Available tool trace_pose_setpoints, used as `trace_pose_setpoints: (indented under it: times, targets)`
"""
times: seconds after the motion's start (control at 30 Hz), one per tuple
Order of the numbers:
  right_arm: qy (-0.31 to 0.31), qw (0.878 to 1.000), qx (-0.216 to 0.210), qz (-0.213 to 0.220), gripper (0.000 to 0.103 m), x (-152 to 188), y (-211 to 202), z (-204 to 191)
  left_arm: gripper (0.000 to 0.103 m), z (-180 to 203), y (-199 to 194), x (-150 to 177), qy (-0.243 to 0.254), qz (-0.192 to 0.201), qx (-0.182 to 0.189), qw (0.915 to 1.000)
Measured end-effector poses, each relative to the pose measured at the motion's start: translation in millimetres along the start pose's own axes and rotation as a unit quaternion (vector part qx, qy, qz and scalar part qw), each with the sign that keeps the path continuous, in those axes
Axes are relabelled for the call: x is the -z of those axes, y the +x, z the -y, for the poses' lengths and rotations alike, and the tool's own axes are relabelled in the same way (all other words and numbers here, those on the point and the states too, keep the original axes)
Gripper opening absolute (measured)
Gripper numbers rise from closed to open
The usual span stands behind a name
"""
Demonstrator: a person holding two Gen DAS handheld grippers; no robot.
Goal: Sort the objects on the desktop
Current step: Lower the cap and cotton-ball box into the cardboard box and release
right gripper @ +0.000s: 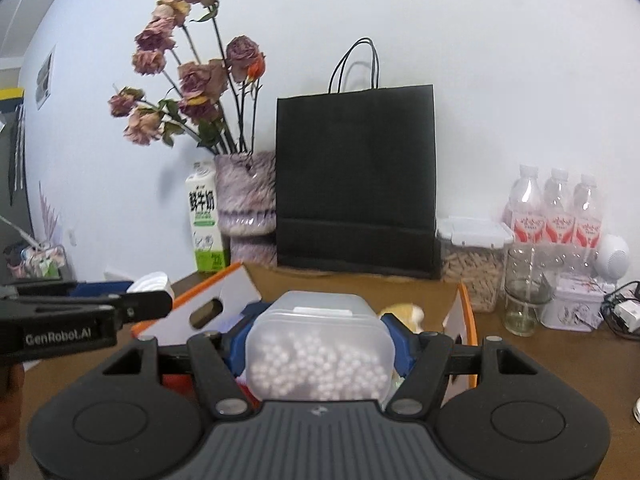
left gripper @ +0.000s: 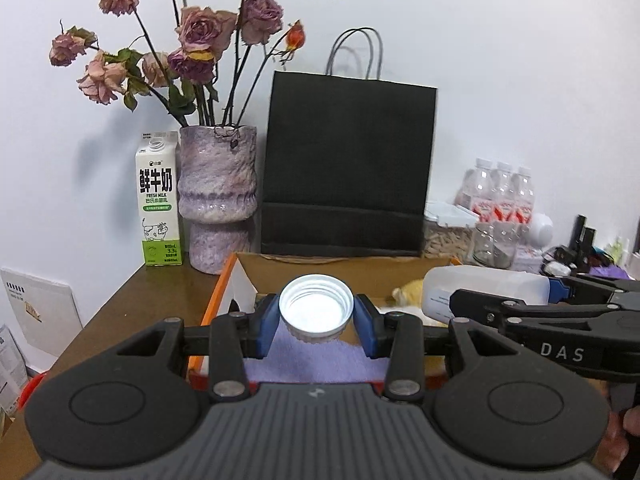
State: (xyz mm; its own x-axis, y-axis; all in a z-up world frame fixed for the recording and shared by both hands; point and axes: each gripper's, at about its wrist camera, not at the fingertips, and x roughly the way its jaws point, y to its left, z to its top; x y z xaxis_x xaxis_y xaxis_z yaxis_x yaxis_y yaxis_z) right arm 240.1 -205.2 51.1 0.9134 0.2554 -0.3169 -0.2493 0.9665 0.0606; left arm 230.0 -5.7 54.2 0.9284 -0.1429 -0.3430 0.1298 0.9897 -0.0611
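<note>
Left wrist view: the left gripper (left gripper: 316,320) pinches a white screw lid (left gripper: 316,305) between its blue pads (left gripper: 267,330), threaded inside facing the camera, held above an open cardboard box with an orange rim (left gripper: 216,304). A lilac cloth (left gripper: 316,360) lies in the box directly under the lid. At 3 o'clock from the lid, the right gripper (left gripper: 556,292) reaches in from the frame's edge, clamped on a translucent plastic jar (left gripper: 480,284). At 12 o'clock, behind the box, a black paper bag (left gripper: 346,168) stands against the wall. At 10 o'clock sit a mottled purple vase (left gripper: 218,196) of dried roses (left gripper: 200,32) and a milk carton (left gripper: 159,200), touching or nearly so. At 2 o'clock, a pack of water bottles (left gripper: 500,192).

Right wrist view: the right gripper (right gripper: 320,344) is closed on the translucent jar (right gripper: 320,340), which holds small white beads (right gripper: 316,372) and points its flat end away from the camera. It hangs over the same orange-rimmed box (right gripper: 466,308) on the brown table (right gripper: 540,360). At 9 o'clock from the jar, the left gripper (right gripper: 154,290) enters from the frame's edge, the white lid (right gripper: 150,282) showing at its tip. The black bag (right gripper: 356,176) stands at 12 o'clock; at 2 o'clock, a clip-lid container (right gripper: 472,256), an empty glass (right gripper: 526,292) and the water bottles (right gripper: 554,212).
</note>
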Motion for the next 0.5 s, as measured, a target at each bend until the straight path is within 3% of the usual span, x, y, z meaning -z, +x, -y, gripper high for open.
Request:
trace_pose_setpoints:
  times: [0.27, 0.5]
  targets:
    - [0.006, 1.000, 0.026, 0.007, 0.065, -3, 49, 3, 0.041, -4, 54, -2, -0.008, -0.020, -0.029, 0.9994]
    - [-0.004, 0.999, 0.043, -0.030, 0.065, 20, 75, 4, 0.041, -4, 78, 17, 0.007, -0.056, -0.047, 0.9973]
